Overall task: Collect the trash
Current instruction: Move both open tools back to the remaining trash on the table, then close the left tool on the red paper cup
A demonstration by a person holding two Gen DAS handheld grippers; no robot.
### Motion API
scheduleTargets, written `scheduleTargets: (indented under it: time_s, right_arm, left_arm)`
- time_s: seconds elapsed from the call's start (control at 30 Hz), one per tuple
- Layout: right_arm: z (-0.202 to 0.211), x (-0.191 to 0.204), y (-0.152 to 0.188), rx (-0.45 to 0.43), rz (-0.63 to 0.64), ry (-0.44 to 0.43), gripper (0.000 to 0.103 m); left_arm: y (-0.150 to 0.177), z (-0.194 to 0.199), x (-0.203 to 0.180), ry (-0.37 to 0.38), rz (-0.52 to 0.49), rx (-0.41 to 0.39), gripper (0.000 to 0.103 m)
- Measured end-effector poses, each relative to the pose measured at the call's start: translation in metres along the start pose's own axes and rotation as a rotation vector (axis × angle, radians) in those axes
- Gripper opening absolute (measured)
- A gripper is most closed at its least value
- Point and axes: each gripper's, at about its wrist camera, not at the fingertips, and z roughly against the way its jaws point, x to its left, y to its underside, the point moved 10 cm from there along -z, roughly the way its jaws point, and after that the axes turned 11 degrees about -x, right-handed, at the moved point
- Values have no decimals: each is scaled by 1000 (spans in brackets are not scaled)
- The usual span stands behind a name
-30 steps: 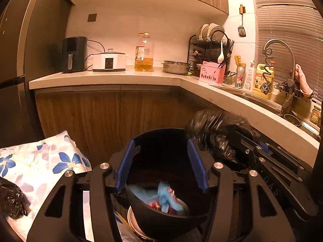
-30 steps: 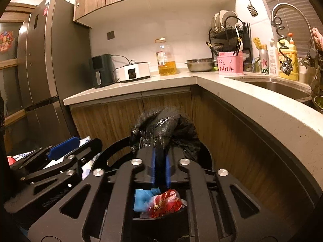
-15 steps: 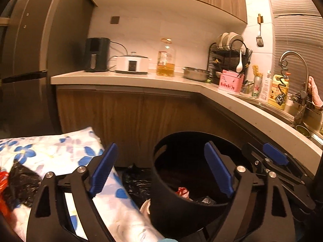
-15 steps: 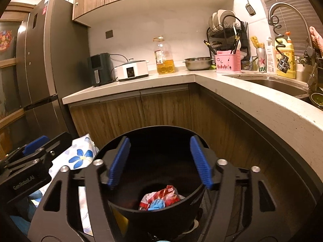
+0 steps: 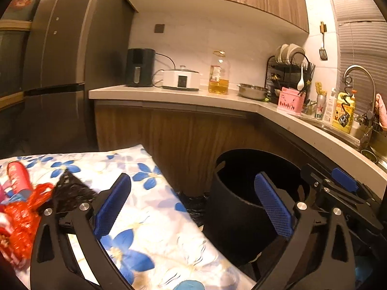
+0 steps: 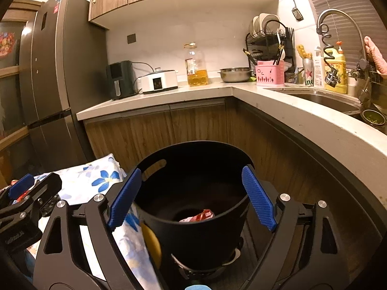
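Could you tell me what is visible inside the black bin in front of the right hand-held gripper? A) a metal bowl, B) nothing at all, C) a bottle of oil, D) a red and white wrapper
D: a crumpled red and white wrapper lies at the bottom of the black bin; the metal bowl and oil bottle stand on the counter.

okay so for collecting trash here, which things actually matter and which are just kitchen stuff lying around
Part of the job:
black bin
red wrapper in the bin
red wrapper on the floral cloth
black bag scrap

Just lying about:
oil bottle
steel bowl
pink basket
dish rack
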Motion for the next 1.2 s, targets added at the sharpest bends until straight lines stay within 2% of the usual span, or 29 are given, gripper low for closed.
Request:
scheduleTargets:
  time_s: [0.13, 0.27, 0.4, 0.83, 1.0, 1.2]
  right_arm:
    - [20, 10, -2, -16, -4, 11, 85]
    - [37, 28, -2, -23, -16, -20, 85]
    - [54, 51, 1, -31, -6, -52, 85]
    - [96, 151, 36, 18, 44, -228, 85]
    - [106, 192, 48, 27, 68, -301, 85]
    - [117, 234, 64, 42, 106, -378, 85]
  left_arm:
    - [-3, 19, 12, -29, -8, -13, 97]
    - [-3, 45, 29, -71, 2, -34, 97]
    - [2, 72, 59, -164, 6, -44, 97]
    - [17, 150, 155, -398, 67, -55, 97]
    - [26, 181, 191, -491, 57, -66, 97]
    - [42, 196, 230, -560, 94, -48, 97]
